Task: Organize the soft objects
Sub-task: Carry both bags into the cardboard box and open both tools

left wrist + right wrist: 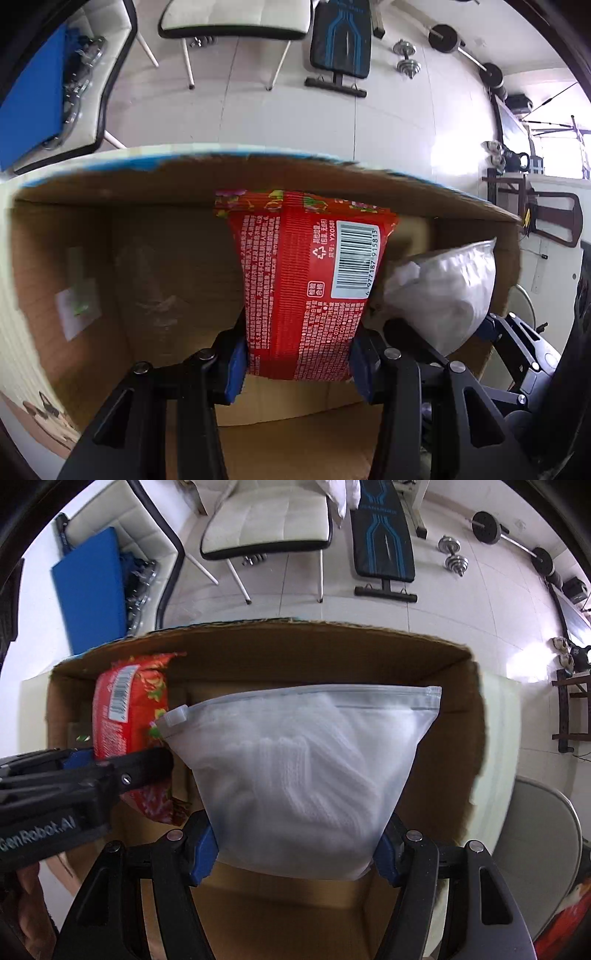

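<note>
My left gripper (pixel 297 363) is shut on a red printed packet (pixel 306 280) with a barcode label, held inside an open cardboard box (pixel 177 280). My right gripper (pixel 295 853) is shut on a frosted zip bag (pixel 303 771) with white knitted fabric inside, held over the same box (pixel 443 709). The zip bag also shows in the left wrist view (pixel 443 291), right of the packet. The red packet (pixel 122 716) and the left gripper (pixel 110 775) show in the right wrist view, at the left.
A white label (pixel 77 310) sticks to the box's left inner wall. Beyond the box on the tiled floor stand white chairs (pixel 266 524), a blue mat (pixel 92 590), a weight bench (pixel 384 542), dumbbells (pixel 454 555) and a barbell (pixel 513 539).
</note>
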Motion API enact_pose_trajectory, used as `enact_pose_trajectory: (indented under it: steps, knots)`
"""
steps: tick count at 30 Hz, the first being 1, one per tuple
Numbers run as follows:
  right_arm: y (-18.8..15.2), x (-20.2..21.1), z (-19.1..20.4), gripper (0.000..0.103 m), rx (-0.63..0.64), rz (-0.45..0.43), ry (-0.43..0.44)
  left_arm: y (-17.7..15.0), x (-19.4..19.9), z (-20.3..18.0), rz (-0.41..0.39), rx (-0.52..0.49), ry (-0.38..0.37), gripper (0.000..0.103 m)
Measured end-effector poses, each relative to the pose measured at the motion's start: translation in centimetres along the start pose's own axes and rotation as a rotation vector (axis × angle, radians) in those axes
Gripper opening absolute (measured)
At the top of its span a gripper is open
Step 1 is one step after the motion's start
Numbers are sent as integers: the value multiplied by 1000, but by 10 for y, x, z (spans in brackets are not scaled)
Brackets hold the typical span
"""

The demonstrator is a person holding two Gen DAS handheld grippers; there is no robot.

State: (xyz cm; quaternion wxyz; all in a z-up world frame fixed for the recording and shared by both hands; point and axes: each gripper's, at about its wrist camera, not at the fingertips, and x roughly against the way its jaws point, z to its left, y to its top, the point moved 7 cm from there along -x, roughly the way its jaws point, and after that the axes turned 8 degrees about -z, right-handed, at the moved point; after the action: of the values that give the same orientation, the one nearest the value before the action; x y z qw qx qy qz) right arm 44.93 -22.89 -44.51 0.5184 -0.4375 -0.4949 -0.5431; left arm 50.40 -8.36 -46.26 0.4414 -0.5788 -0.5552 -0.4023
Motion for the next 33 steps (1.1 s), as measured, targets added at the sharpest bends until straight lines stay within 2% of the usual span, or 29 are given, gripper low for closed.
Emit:
enact_pose_trajectory:
  steps: [4,8,11,13,15,18,21,23,30,33]
  knots:
    - [26,-29,5,71,-2,48,-2,2,-17,-3,19,-16,15,44]
    - [29,-43,6,73,-8,79,-18,-1,-25,1,50,13,18,44]
    - [37,-60,5,76,-26,112,-8,-6,-21,0,54,15,21,53]
    - [34,-57,4,84,-36,114,-9,-6,-12,2,24,8,57,81]
    - [33,-45,4,92,-34,91,-16,-7,5,1,-29,-22,92,95]
    - [29,-27,6,103,-22,71,-29,-13,36,1,-115,-46,145,96]
    - [19,-4,8,103,15,38,-80,-23,64,0,-193,-62,188,102]
    - [9,12,13,103,22,19,-102,-34,82,-2,-236,-76,218,102]
    - [-28,53,30,103,3,-45,-93,-73,122,1,-371,-98,283,102]
    - [-39,70,33,103,-7,-109,-78,-95,144,0,-436,-106,292,102]
